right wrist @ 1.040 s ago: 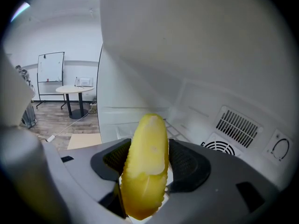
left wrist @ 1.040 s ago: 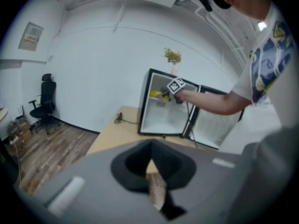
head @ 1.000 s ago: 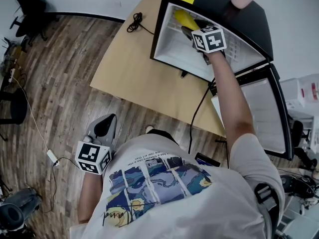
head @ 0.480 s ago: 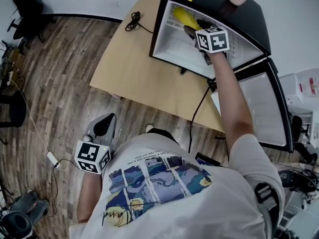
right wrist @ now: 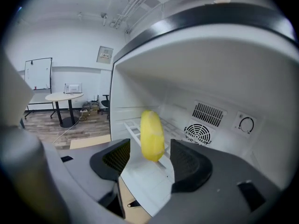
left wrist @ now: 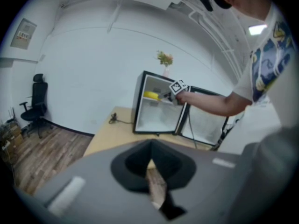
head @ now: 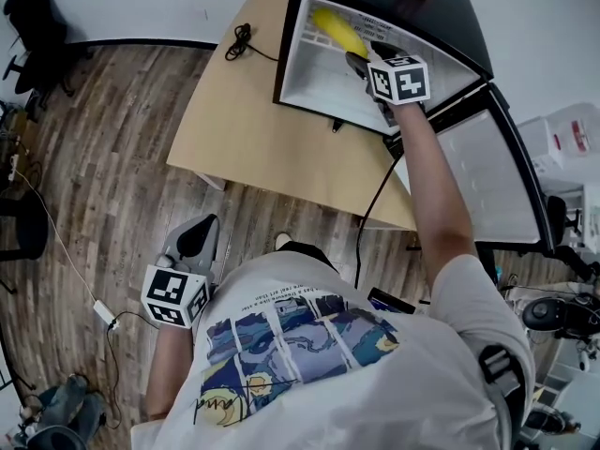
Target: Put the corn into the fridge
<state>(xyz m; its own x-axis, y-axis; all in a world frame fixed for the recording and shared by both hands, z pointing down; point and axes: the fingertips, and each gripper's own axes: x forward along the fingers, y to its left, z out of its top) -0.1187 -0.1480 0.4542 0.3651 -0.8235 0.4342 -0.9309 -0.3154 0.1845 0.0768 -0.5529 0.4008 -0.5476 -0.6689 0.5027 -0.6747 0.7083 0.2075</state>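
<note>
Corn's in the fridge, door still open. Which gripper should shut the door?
Right, probably. The right gripper is inside the fridge, jaws apart either side of the corn, and the open door is on its side. The left gripper hangs shut at the person's side, far off.

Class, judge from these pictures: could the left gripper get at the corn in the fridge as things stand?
Probably not. The left gripper hangs low beside the person, far from the fridge, jaws together, and the right gripper, jaws apart, sits in the open front right at the corn.
</note>
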